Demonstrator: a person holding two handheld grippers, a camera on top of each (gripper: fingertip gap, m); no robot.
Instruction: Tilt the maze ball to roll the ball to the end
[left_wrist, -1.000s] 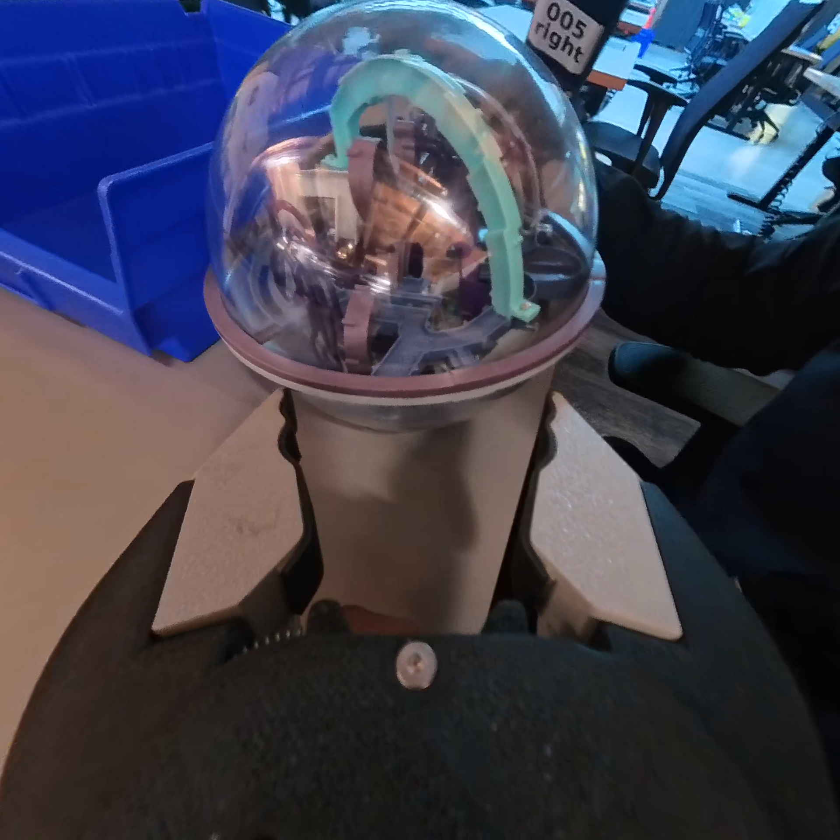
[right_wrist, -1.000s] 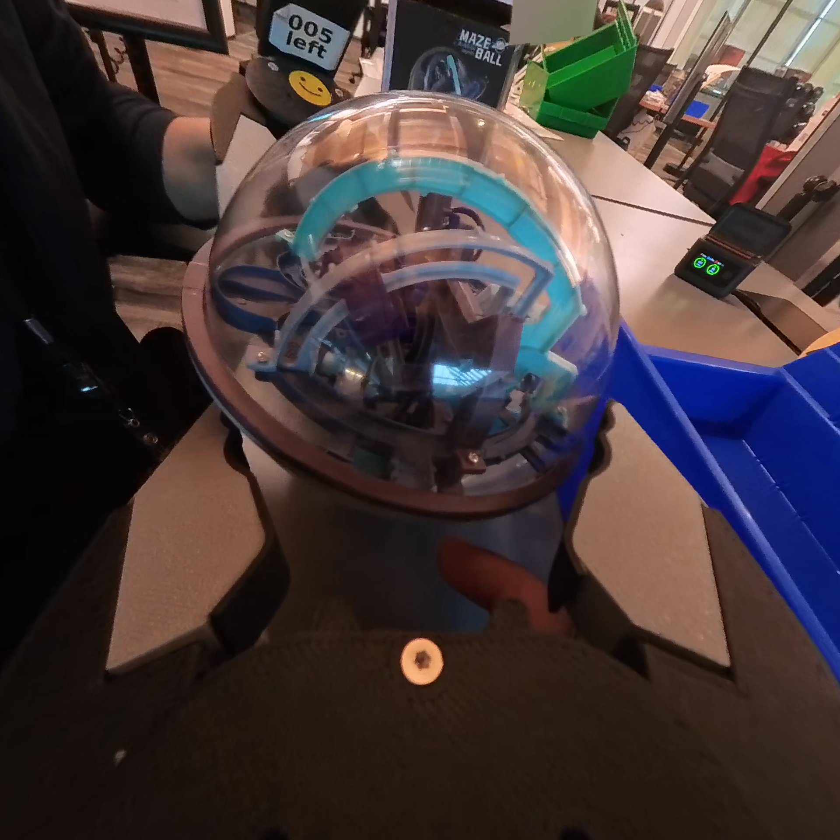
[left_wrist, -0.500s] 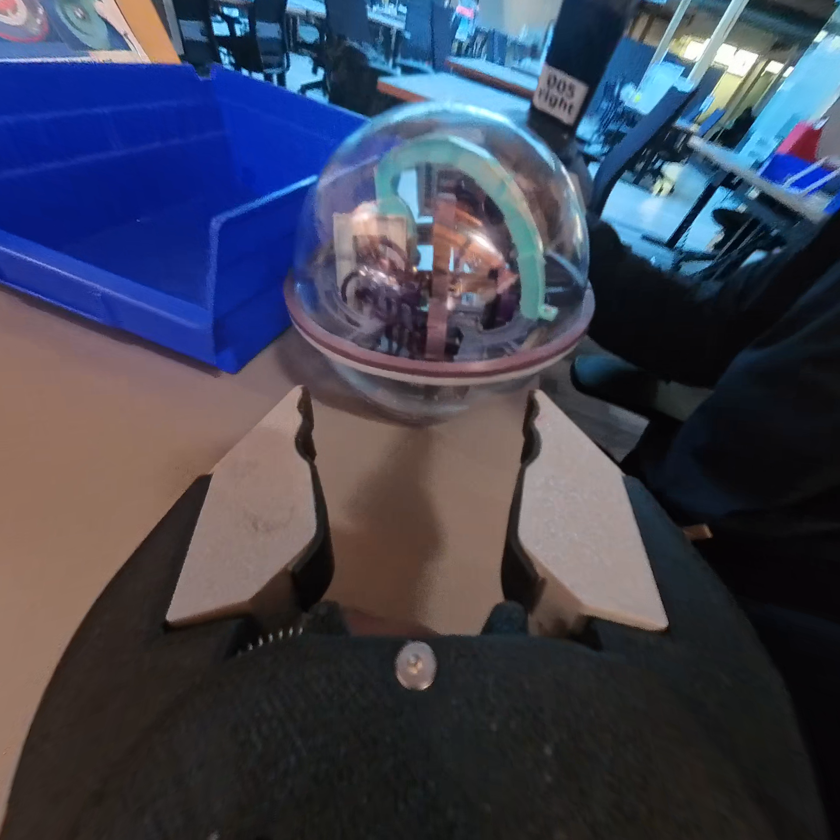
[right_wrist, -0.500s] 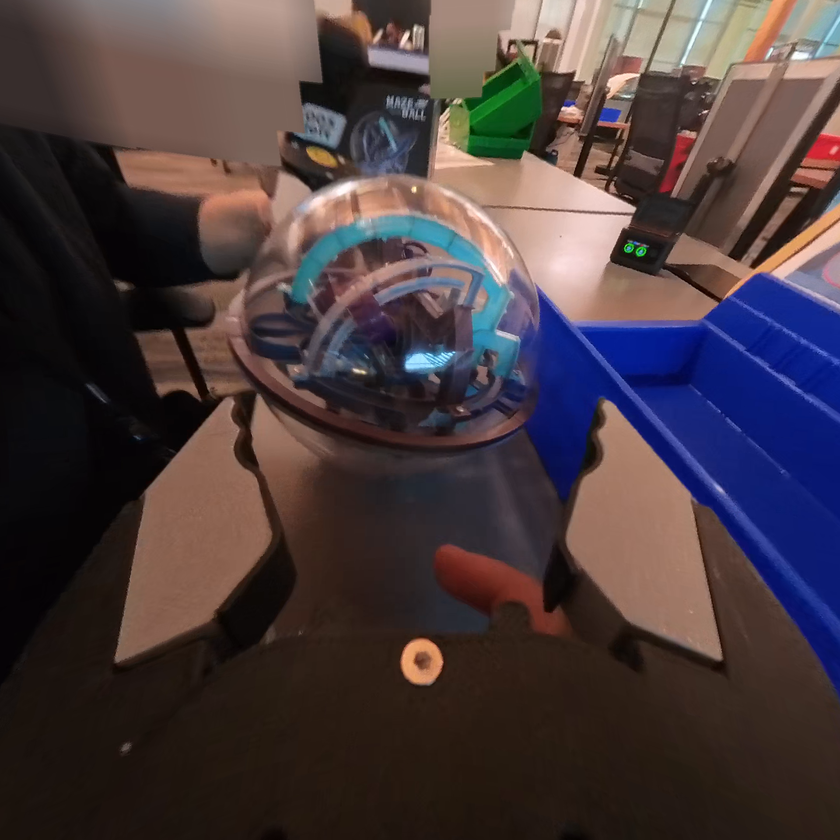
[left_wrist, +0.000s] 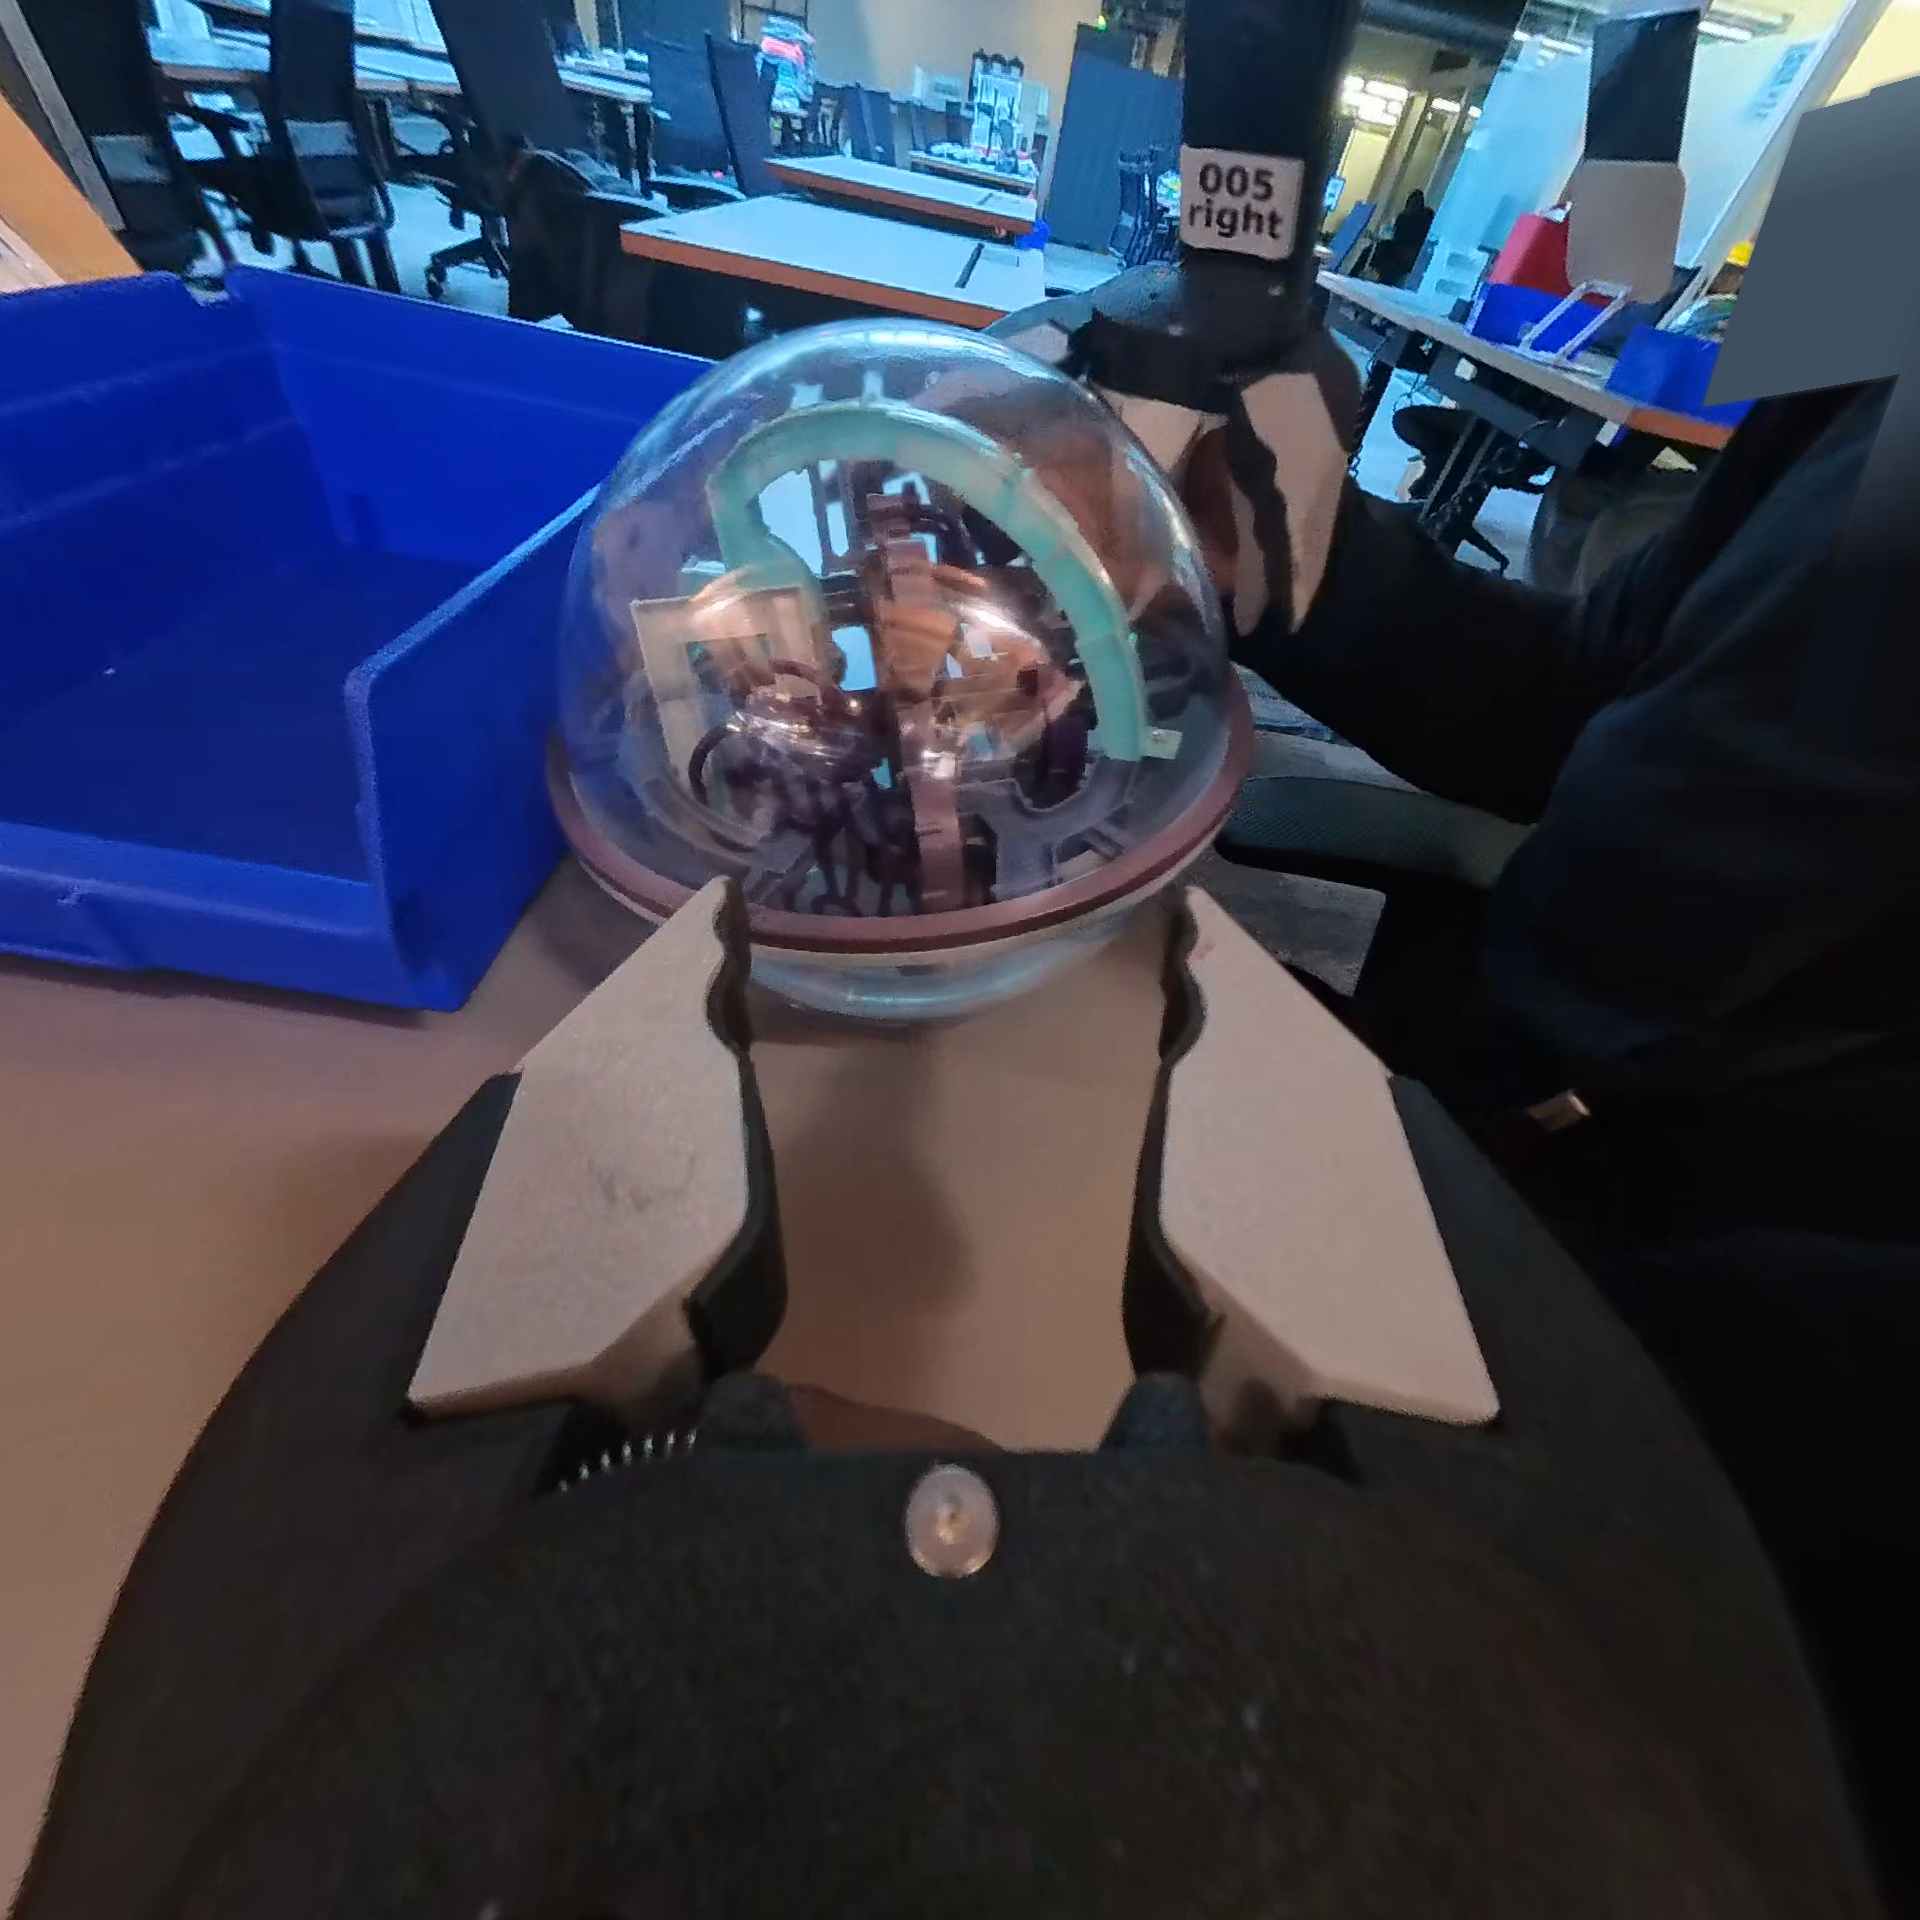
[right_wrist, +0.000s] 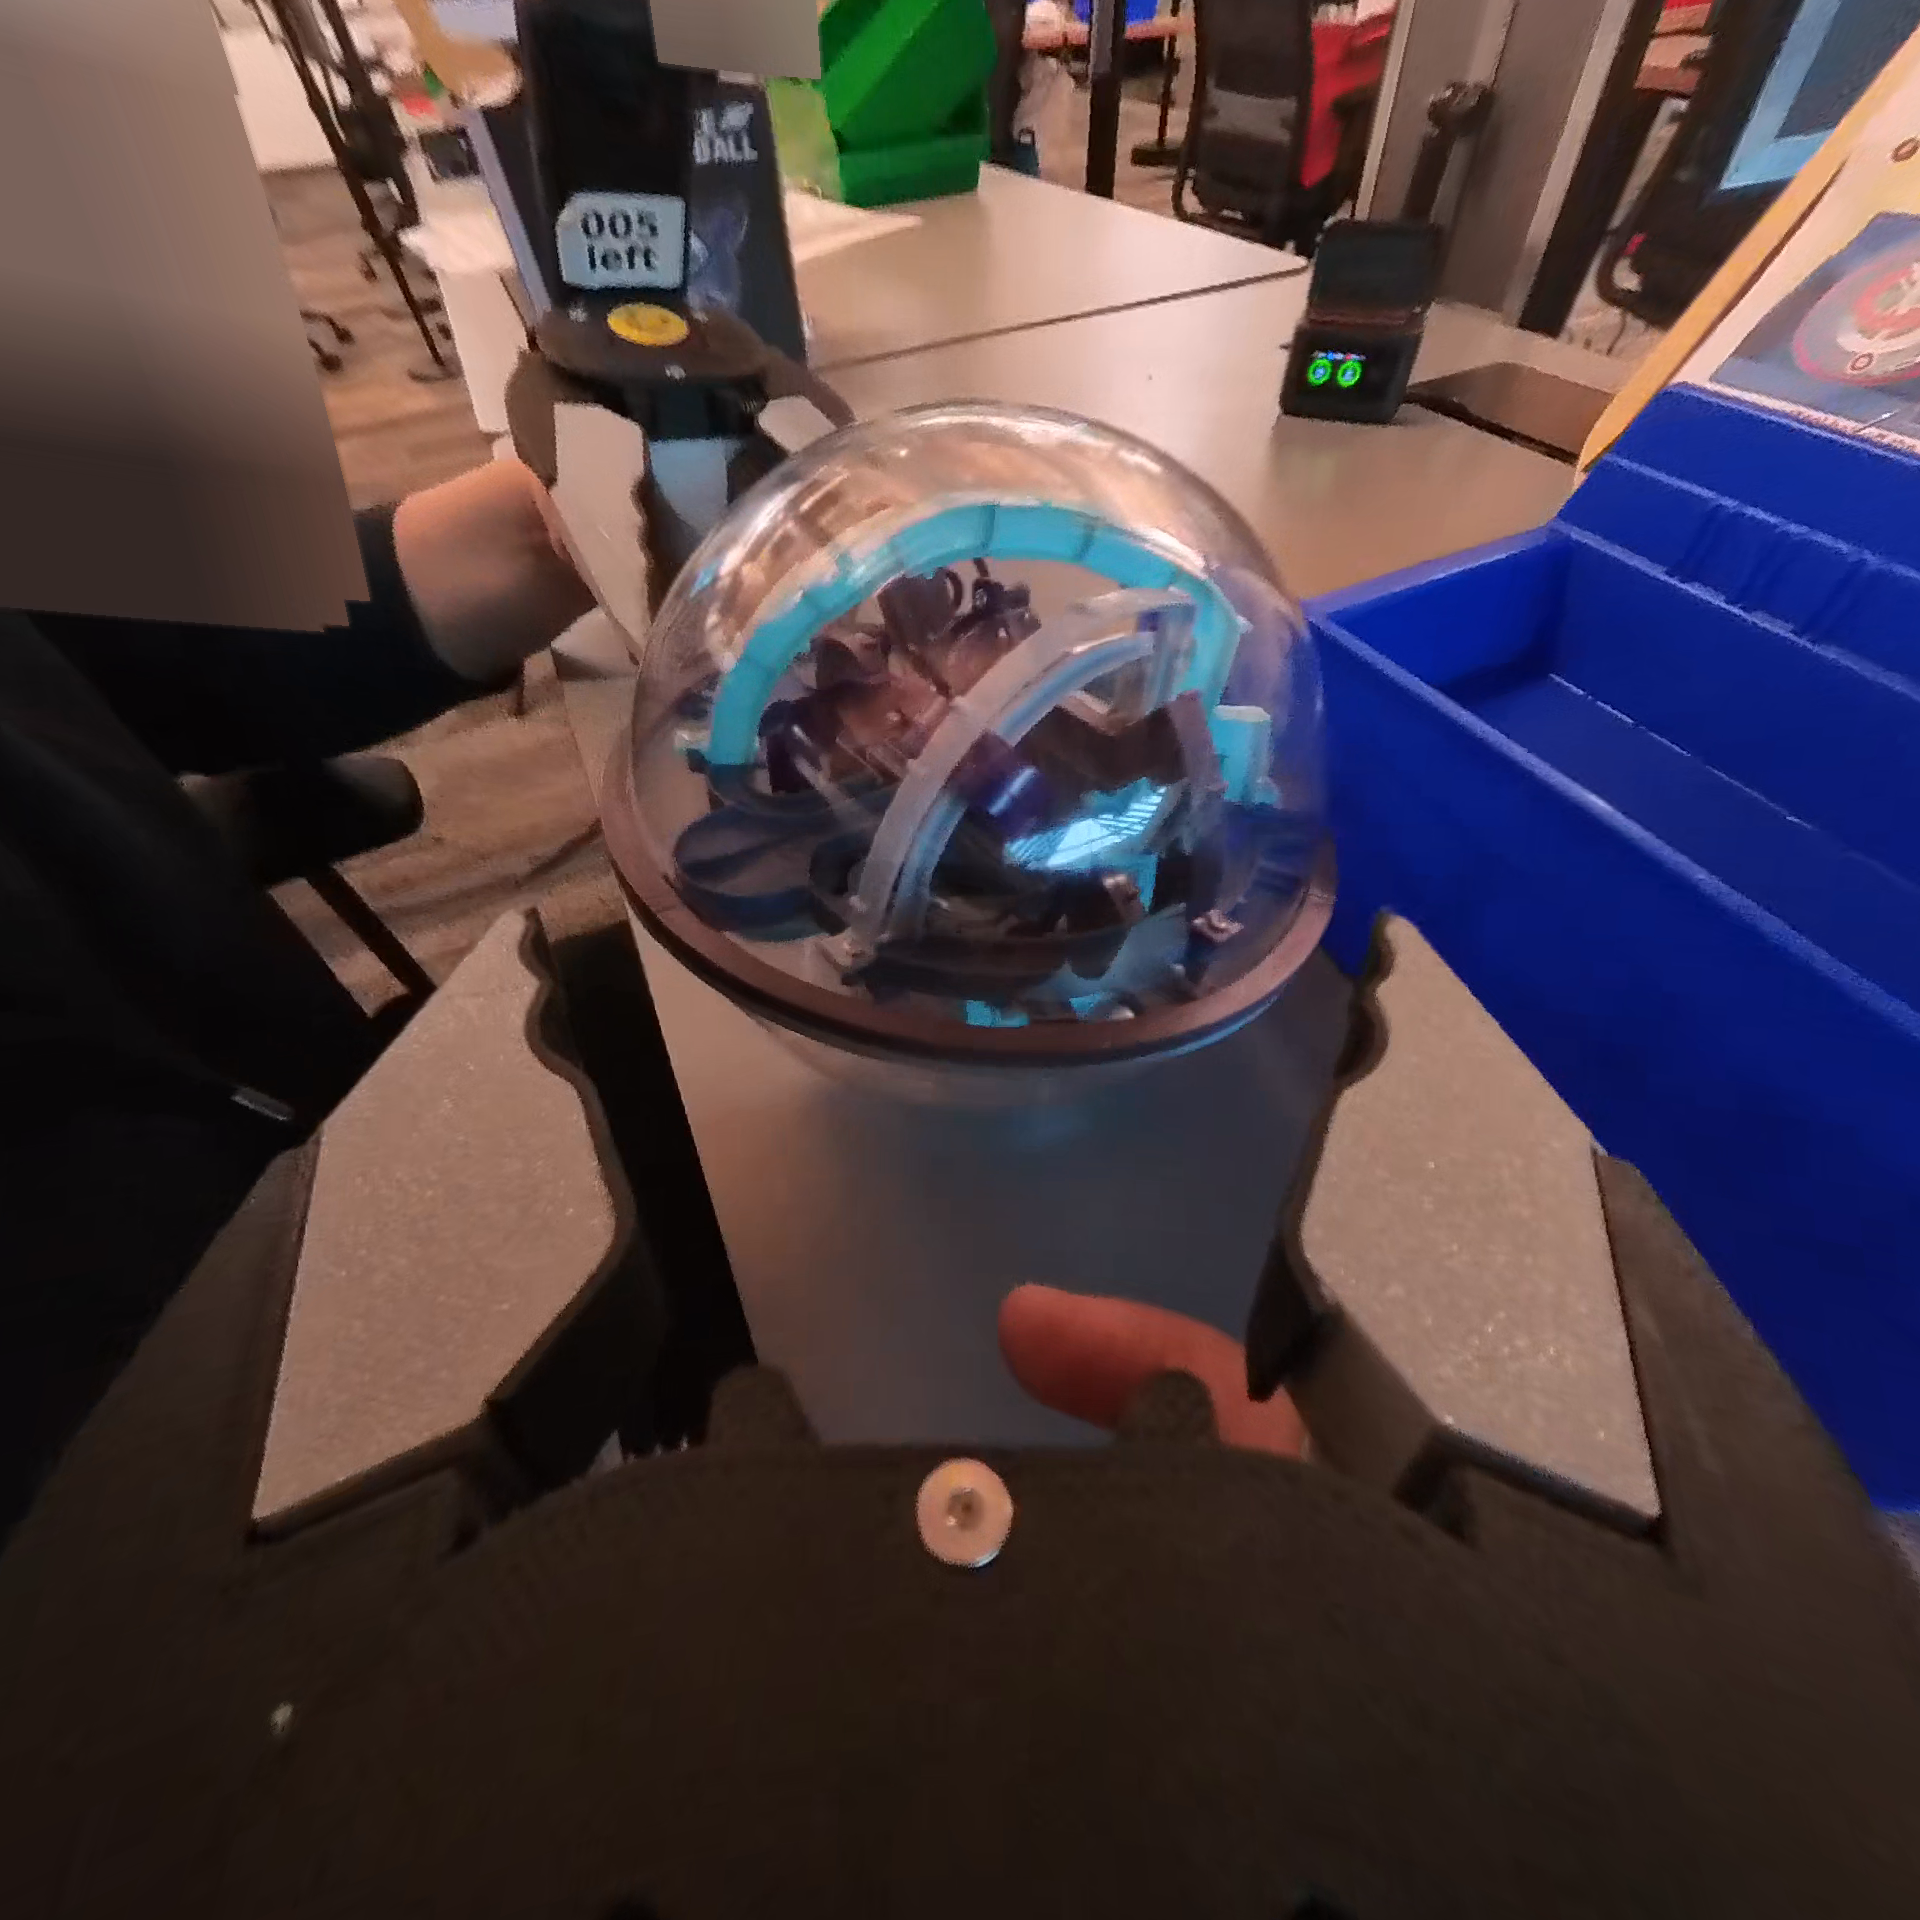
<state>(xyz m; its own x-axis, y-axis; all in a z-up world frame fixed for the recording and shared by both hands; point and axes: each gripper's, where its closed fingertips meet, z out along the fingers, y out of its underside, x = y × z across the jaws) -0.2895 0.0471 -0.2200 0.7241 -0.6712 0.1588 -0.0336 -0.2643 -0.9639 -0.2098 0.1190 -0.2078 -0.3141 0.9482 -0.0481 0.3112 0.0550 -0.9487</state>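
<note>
Maze ball (left_wrist: 899, 665): a clear ball with a teal track and brown paths inside; it sits on the worktop (left_wrist: 208, 1143), near its edge
Blue bin (left_wrist: 260, 644): just beside the maze ball
Left gripper (left_wrist: 951, 966): fingers (left_wrist: 634, 1049) spread apart, tips at the low near side of the ball, not squeezing it
Right gripper (right_wrist: 951, 997): fingers (right_wrist: 1455, 1195) wide apart, ball just past the tips, holding nothing

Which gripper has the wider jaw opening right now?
The right gripper: its fingers stand wider than the maze ball. The left gripper's fingers sit closer together, narrower than the ball.
</note>
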